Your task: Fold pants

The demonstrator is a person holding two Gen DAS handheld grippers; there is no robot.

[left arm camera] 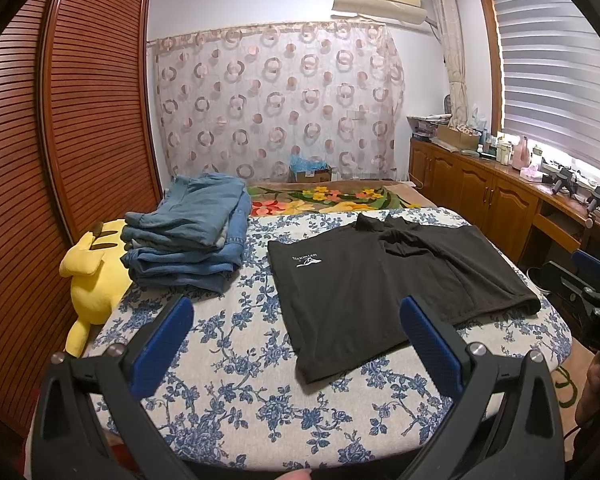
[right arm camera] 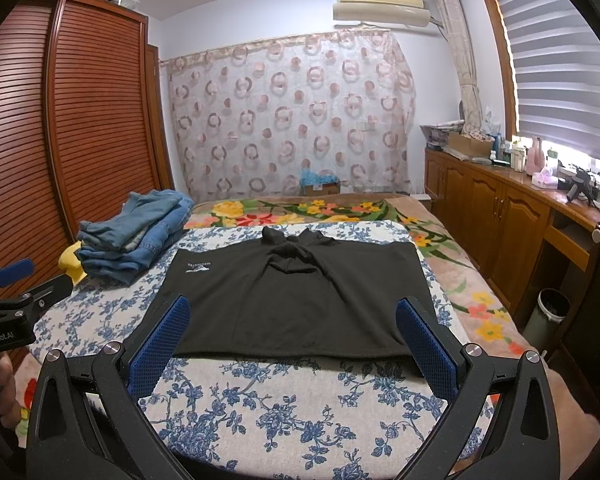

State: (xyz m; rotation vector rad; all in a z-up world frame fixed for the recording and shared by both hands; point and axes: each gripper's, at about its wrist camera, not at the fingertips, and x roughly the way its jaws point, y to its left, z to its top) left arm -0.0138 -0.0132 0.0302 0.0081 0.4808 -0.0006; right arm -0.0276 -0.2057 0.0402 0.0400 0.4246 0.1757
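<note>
Black pants (right arm camera: 296, 296), folded into a broad flat rectangle, lie on the blue-and-white floral cover (right arm camera: 284, 412) of the bed, towards its right side and just back from the near edge. A small white logo (left arm camera: 306, 261) marks their far-left corner, and a bunched knot of black fabric (right arm camera: 290, 250) rests on top near the far edge.

Your left gripper (left arm camera: 298, 330) hangs over the near edge of the bed with its jaws spread wide and nothing between them; its blue pads (left arm camera: 162, 344) frame the near-left part of the pants without touching them. Your right gripper (right arm camera: 294, 332) likewise has its jaws spread and empty, held above the near edge of the pants, one blue pad (right arm camera: 426, 344) over each near corner.

At the far-left corner of the bed you see a stack of folded denim (left arm camera: 188, 232), apart from the pants, with a yellow plush toy (left arm camera: 92, 280) beside it at the left edge. A flowered blanket (right arm camera: 300, 210) covers the far end of the bed. Wooden cabinets (right arm camera: 496, 216) run along the right wall under the window blind (right arm camera: 560, 64).
</note>
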